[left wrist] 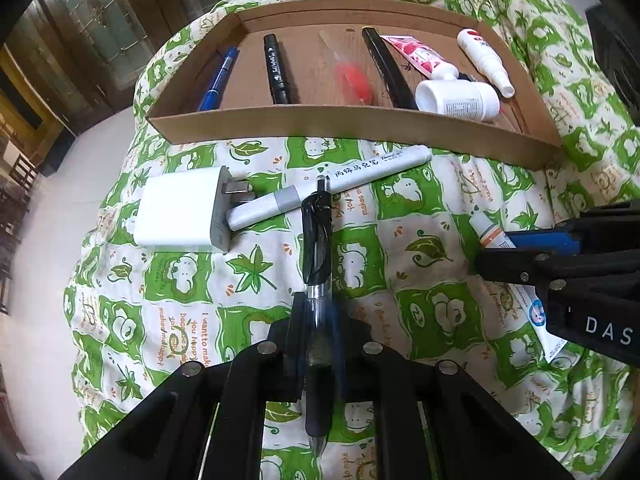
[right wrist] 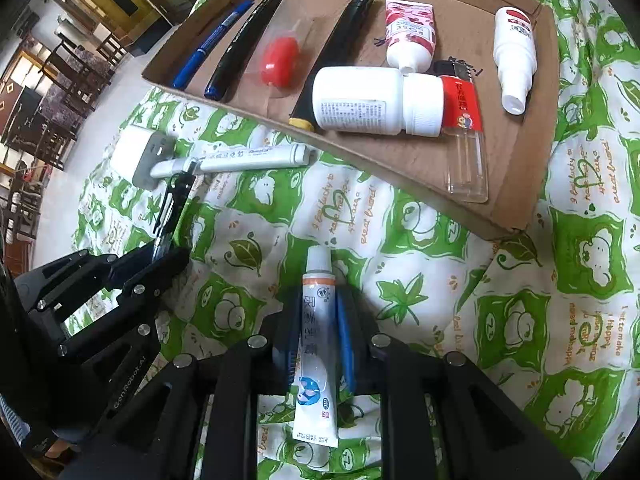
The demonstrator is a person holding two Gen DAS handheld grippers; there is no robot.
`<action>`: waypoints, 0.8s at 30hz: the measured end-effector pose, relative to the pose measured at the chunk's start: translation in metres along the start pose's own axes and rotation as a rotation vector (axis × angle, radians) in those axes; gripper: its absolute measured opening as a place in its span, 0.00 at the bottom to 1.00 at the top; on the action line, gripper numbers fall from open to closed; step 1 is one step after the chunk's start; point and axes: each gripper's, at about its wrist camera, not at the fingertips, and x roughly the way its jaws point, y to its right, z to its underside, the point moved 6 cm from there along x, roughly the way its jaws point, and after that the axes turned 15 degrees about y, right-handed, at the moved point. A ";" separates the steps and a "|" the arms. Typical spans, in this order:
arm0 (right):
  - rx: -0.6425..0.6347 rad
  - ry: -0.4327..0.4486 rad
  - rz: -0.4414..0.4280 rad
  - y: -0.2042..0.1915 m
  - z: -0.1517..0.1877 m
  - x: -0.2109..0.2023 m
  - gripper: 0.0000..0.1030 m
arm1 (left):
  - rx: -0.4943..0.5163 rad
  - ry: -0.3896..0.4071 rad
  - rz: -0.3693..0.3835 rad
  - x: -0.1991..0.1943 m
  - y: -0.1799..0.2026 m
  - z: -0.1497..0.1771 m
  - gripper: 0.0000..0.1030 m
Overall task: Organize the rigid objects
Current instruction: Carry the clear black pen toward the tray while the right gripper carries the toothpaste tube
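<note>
I was working over a green-and-white leaf-print cloth draped on a soft mound, a dim room with wooden furniture behind it. Through the left wrist camera, my left gripper was clenched on a black gel pen with a clear barrel, held along the fingers with its clip end pointing at the shallow brown cardboard tray, which I judged suited sliding it in beside the other pens. Just ahead lay a white square plug charger with a white double-ended marker resting against its prongs, both outside the tray and, I guessed, waiting to be sorted. Inside the tray I saw a blue pen, a black marker, a red piece in a clear wrapper, a long black stick, a pink-patterned tube, a white pill bottle on its side and a small white spray bottle. Through the right wrist camera, my right gripper was closed on a white ointment tube with an orange band, its cap toward the tray, the tube lying lengthwise between the blue pads. That view added a red-labelled clear lighter touching the pill bottle's cap. Pens sat left, bottles and tubes right, so the tube probably belonged on the right.
</note>
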 end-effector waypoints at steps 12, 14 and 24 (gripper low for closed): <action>-0.018 0.124 -0.070 -0.021 -0.018 -0.022 0.15 | -0.054 0.040 0.043 -0.016 0.005 -0.013 0.09; -0.017 0.135 -0.086 -0.024 -0.019 -0.023 0.15 | -0.060 0.050 0.052 -0.018 0.007 -0.015 0.09; 0.059 0.262 -0.182 -0.022 -0.040 -0.044 0.15 | -0.164 0.093 0.125 -0.029 0.002 -0.031 0.09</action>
